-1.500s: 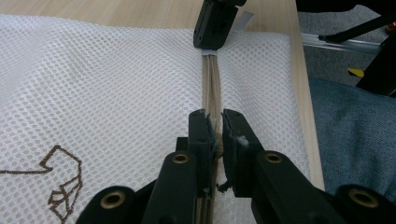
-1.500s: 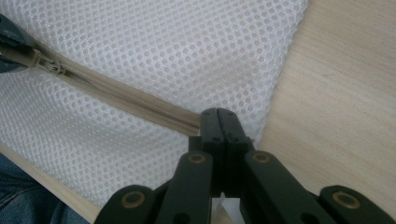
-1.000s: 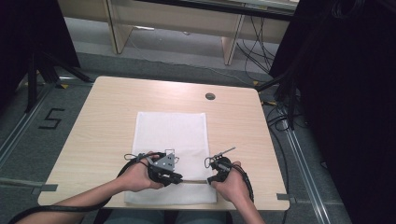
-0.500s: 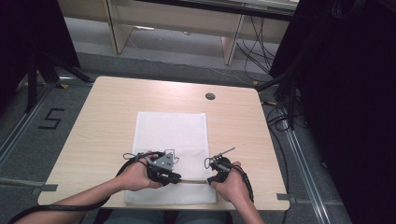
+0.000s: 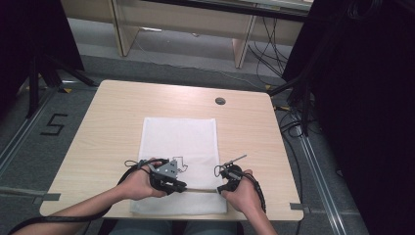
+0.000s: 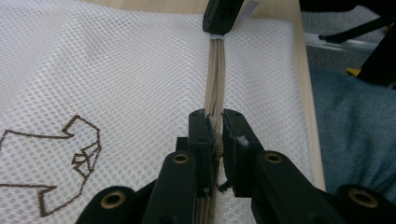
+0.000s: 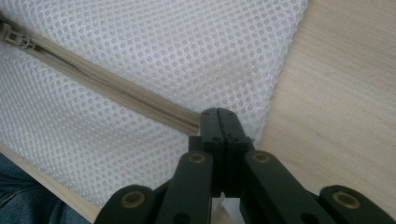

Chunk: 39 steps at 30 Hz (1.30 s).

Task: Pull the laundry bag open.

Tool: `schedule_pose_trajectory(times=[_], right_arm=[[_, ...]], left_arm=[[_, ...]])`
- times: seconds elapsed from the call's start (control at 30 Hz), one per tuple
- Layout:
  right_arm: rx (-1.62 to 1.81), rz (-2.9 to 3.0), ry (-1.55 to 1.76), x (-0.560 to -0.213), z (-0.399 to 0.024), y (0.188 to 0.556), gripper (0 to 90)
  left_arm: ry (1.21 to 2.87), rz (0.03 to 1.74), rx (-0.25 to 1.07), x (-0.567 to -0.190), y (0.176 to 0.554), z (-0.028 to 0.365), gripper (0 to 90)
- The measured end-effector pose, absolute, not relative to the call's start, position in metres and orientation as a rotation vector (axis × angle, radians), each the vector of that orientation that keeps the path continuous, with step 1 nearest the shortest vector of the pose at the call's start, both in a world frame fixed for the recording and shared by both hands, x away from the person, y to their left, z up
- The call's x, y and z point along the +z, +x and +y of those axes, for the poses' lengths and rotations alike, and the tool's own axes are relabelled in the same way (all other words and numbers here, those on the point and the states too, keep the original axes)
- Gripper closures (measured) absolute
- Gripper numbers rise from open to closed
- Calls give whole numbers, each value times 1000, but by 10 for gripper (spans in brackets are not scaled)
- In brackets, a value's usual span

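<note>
Nothing visible has changed since a second ago in the high view: both hands, both claws and the bag sit where they were, and the zipper between the claws looks the same length.

A white mesh laundry bag [image 5: 178,147] lies flat on the wooden counter [image 5: 107,127], near the middle and running to the near edge. Its long axis goes from near to far; the short sides face the person and the far end of the counter. A brown outline figure [image 6: 70,158] is stitched on the mesh.

The beige zipper [image 5: 200,189] crosses the bag close to its near end, its line running left to right, at right angles to the bag's long axis.

The left claw [image 6: 215,135] is at the left part of the zipper, and in the left gripper view its jaws are clenched on the zipper slider, with the closed teeth stretching away ahead of them toward the other claw. The left hand [image 5: 139,183] rests over the bag's near left part.

The right claw [image 7: 218,122] is fully clenched, pinching the right end of the zipper at the bag's edge, just beside bare counter wood. The right hand [image 5: 242,193] is at the bag's near right corner. The slider [image 7: 16,38] appears far off along the zipper in the right gripper view.
</note>
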State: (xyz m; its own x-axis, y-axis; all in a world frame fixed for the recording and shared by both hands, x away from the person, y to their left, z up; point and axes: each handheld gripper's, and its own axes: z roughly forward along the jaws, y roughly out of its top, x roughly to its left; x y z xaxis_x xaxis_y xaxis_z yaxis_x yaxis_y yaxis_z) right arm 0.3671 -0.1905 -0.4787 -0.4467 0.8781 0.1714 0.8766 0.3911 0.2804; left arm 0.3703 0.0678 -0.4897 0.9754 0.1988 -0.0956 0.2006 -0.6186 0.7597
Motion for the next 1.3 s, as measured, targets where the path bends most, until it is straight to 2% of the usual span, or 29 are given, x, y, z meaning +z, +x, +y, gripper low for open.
schedule_pose_trajectory(times=[1.3], right_arm=[[551,2631,1635,-479,-193,368,900]], left_arm=[[2260,268,24,-488,366,88,818]])
